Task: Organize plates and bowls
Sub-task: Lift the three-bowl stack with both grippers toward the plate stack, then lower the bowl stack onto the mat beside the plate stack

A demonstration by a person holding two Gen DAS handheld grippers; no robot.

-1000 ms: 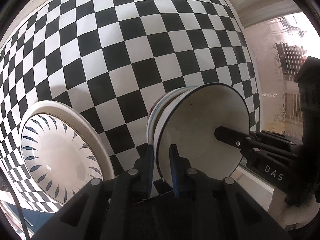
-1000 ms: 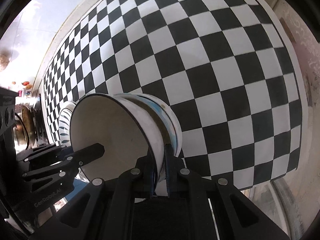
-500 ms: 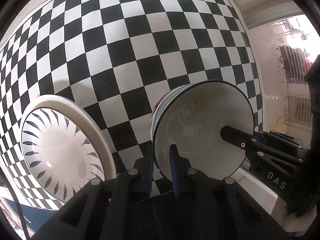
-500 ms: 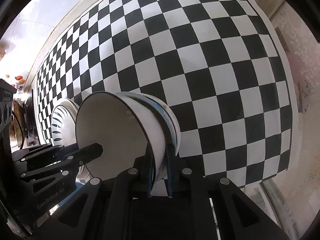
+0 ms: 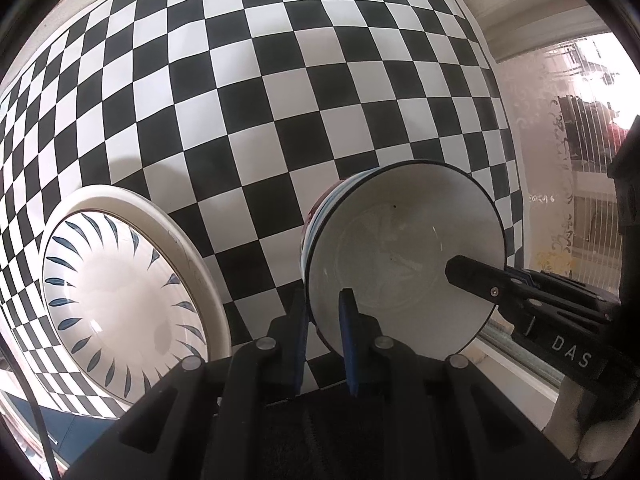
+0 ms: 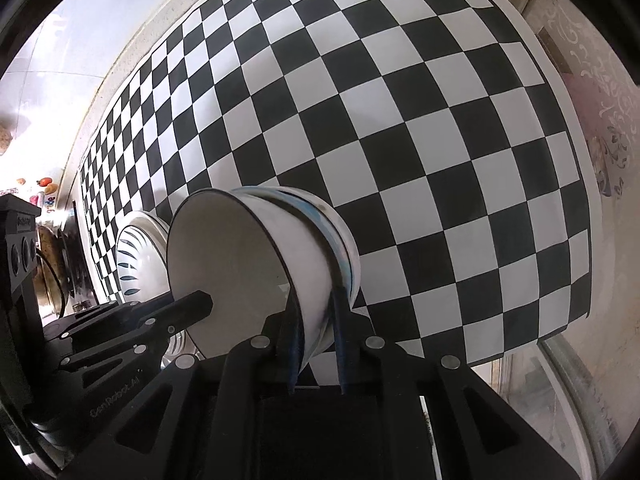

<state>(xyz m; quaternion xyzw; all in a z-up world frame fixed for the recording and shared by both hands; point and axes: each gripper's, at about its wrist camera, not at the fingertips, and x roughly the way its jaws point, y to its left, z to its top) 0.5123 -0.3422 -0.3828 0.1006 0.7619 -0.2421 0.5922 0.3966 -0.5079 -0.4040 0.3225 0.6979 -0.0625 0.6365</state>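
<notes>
Checkered cloth (image 5: pixel 280 100) is covering the tabletop; both grippers' fingers (image 5: pixel 348 332) (image 6: pixel 338 336) are pinching opposite rims of glossy nested bowls (image 5: pixel 400 256), beside a round patterned plate (image 5: pixel 120 300).

White bowl (image 5: pixel 400 256), black-white checkered cloth (image 5: pixel 280 100)

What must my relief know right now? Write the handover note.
Left gripper: shut on one side of the bowl stack, at its rim.
Right gripper: shut on the opposite side of the rim.
Stack: held over the checkered cloth, beside the leaf-pattern plate, apart from it.
Done: bowls nested together.
Left: probably place the stack, release both grips, then deal with the plate.
</notes>
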